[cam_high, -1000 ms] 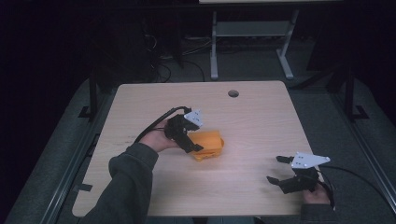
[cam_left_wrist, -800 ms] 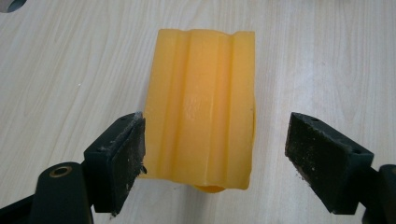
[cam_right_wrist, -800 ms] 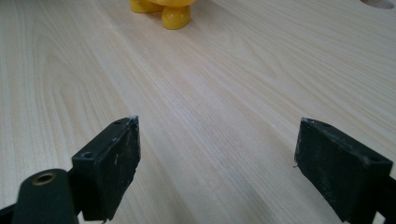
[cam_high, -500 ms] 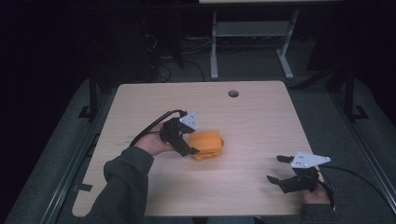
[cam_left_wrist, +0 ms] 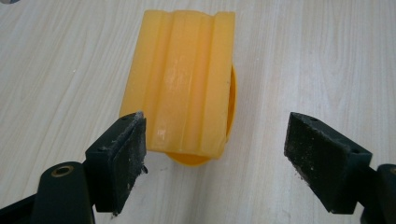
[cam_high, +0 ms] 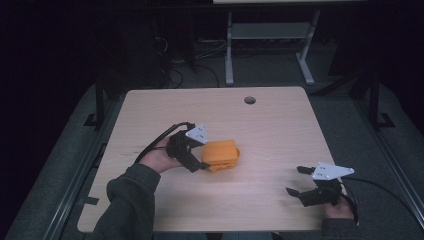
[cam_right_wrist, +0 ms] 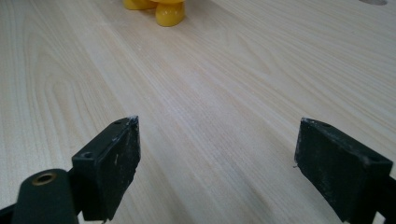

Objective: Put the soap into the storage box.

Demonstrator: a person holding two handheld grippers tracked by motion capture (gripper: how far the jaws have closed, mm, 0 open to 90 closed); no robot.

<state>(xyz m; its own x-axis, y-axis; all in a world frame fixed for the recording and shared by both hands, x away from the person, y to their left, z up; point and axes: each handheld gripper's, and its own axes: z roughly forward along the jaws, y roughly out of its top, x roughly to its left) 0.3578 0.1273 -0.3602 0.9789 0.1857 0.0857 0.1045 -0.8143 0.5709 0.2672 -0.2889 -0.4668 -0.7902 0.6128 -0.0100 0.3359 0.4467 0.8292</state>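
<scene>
A dark room surrounds the pale wood tabletop [cam_high: 270,125], whose far half lies bare. Near its centre rests the yellow ridged block [cam_high: 221,153]. The left gripper [cam_high: 196,159] sits just beside it, jaws released; the right gripper [cam_high: 296,184], well apart near the tabletop's front edge, is also released.

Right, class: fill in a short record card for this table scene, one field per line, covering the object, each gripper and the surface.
object: orange ridged plastic piece, lying flat on the table
left gripper: jaws open, at the piece's near end, not clamped
right gripper: jaws open, holding nothing, apart from the piece
surface: light wooden table with a round hole near its far edge
</scene>
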